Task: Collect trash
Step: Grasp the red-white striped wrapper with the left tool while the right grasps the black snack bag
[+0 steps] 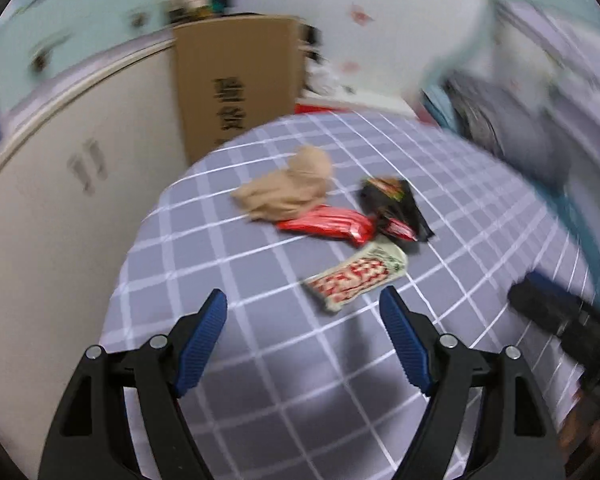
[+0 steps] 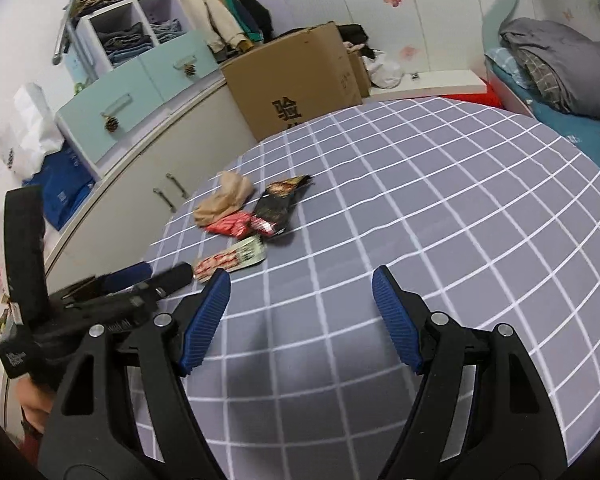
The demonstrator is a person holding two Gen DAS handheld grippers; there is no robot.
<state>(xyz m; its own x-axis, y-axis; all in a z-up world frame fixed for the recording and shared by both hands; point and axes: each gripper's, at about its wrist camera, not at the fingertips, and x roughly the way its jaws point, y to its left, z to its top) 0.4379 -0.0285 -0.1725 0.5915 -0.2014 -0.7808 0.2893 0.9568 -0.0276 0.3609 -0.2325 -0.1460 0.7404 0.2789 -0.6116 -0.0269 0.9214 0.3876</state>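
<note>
Where the grey checked tablecloth (image 2: 440, 208) spreads across the table, the trash lies in a loose cluster toward its far left part. Largest of the containers, a brown cardboard box (image 2: 296, 80) stands beyond the table's far edge against the white cabinet (image 2: 148, 168); its top is open, but what it holds cannot be seen. Left of it, white shelf cubbies (image 2: 132, 28) hold folded clothes, with pale blue drawers (image 2: 140, 88) shut below them. On the cloth, a crumpled tan paper wad (image 1: 288, 190) lies farthest, touching a red wrapper (image 1: 330, 226). Just right of that sits a black snack packet (image 1: 396, 210), overlapping the red one's end. Nearest lies a red-and-white wrapper (image 1: 356, 276), flat and just beside the others. The left gripper (image 1: 304, 304) hovers just short of this wrapper, jaws spread wide and holding nothing. The right gripper (image 2: 302, 282) hangs over bare cloth to the right of the cluster, likewise spread and unloaded.
</note>
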